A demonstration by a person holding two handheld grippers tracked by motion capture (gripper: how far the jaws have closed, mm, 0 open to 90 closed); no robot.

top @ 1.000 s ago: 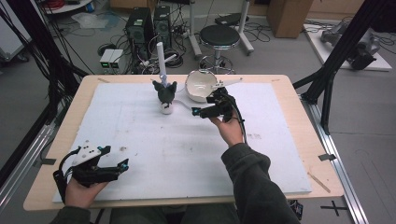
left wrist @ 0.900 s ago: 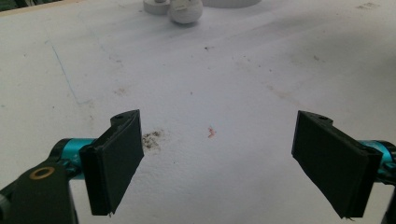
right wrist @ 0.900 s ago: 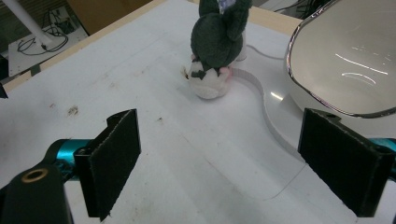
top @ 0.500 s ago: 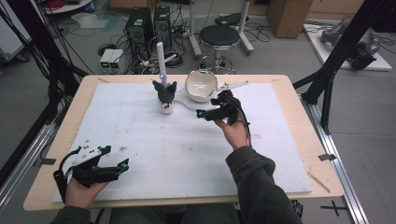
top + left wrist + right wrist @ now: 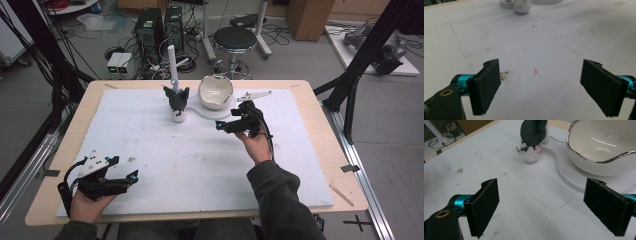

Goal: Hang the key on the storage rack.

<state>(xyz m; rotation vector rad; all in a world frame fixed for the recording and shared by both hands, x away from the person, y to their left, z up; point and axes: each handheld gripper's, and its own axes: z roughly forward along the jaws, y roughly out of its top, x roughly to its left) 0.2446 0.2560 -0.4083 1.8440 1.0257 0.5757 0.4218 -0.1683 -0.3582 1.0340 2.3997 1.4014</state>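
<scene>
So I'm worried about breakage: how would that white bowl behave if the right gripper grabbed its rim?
The white bowl looks glazed ceramic with a glossy wavy rim, so probably slippery, rigid and chip-prone. Its wide, deep body suggests some weight, so a rim pinch might let it tilt.

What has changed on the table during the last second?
The right gripper drew back from the white bowl toward the person and somewhat leftward, open and empty. The left gripper, the bowl and the dark figurine stayed where they were.

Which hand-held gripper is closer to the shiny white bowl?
The right hand-held gripper. It sits just in front of the bowl, a little to its right. The left hand-held gripper is far off at the table's near left corner.
</scene>
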